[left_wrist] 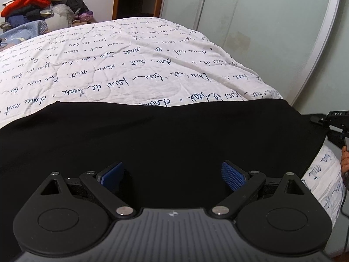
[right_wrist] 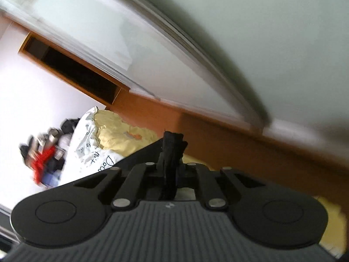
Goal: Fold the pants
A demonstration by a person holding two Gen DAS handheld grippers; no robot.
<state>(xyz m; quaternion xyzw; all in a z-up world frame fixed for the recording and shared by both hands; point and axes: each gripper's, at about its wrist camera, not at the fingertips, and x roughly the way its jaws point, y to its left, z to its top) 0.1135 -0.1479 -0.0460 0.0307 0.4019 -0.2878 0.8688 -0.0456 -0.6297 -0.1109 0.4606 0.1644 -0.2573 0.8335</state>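
Note:
Black pants [left_wrist: 152, 135] lie spread flat across the near part of the bed and fill the lower half of the left wrist view. My left gripper [left_wrist: 173, 172] hovers just over them, open, its blue pads [left_wrist: 233, 175] wide apart with only flat cloth beneath. The right gripper [left_wrist: 333, 124] shows at the pants' right edge in that view. In the tilted, blurred right wrist view, my right gripper [right_wrist: 172, 152] is shut on a bunched edge of the black pants [right_wrist: 172, 140], and taut cloth runs off to the left.
A white quilt with dark handwriting [left_wrist: 130, 65] covers the bed, with a yellow sheet [right_wrist: 117, 128] beneath it. Pale wardrobe doors [left_wrist: 261, 21] stand close on the right. A pile of clothes [left_wrist: 28, 2] sits at the far left. A person's hand [left_wrist: 345, 161] shows at the right edge.

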